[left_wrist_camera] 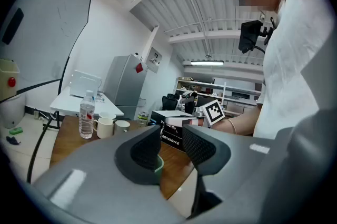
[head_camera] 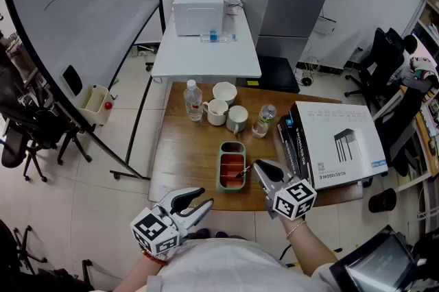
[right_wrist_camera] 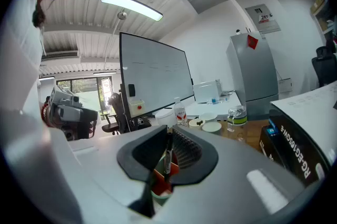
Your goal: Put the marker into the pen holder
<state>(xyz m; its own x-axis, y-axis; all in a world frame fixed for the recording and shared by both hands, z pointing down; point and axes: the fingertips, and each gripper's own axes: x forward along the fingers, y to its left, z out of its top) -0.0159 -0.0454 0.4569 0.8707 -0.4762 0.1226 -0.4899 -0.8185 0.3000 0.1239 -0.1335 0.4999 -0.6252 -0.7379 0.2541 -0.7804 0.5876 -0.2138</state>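
Marker [right_wrist_camera: 167,157] clamped in the right gripper [right_wrist_camera: 168,139]. In the right gripper view its long axis runs 12 to 6 o'clock, nearly upright between the ribbed pads, lower end down toward the pen holder [right_wrist_camera: 162,197]. In the head view the marker [head_camera: 241,175] shows only as a short dark sliver sticking out from the jaw tips toward 8 o'clock, over the red inside of the pen holder [head_camera: 220,167]. Which end carries the cap cannot be told.

Right gripper [head_camera: 257,166]: jaws closed onto the marker, pads pressing its barrel from both sides. It hovers at 3 o'clock of the holder, tips just over its right rim.

Left gripper [head_camera: 202,198]: jaws apart with a clear gap and nothing between them. It sits off the near edge of the table [head_camera: 180,160], at 7 o'clock of the holder, touching nothing. In the left gripper view [left_wrist_camera: 171,136] a piece of green rim [left_wrist_camera: 158,164] shows behind the left jaw.

Holder: a green tray with red compartments, long axis 12 to 6 o'clock in the head view, lying on the table at 6 o'clock of three mugs [head_camera: 217,111] and a water bottle [head_camera: 193,100]. A white box [head_camera: 339,142] lies at 3 o'clock of it.

Hard to make out: the marker's lower tip in both views, and whether it touches the holder. In the right gripper view, the gripper body cuts off most of the holder.
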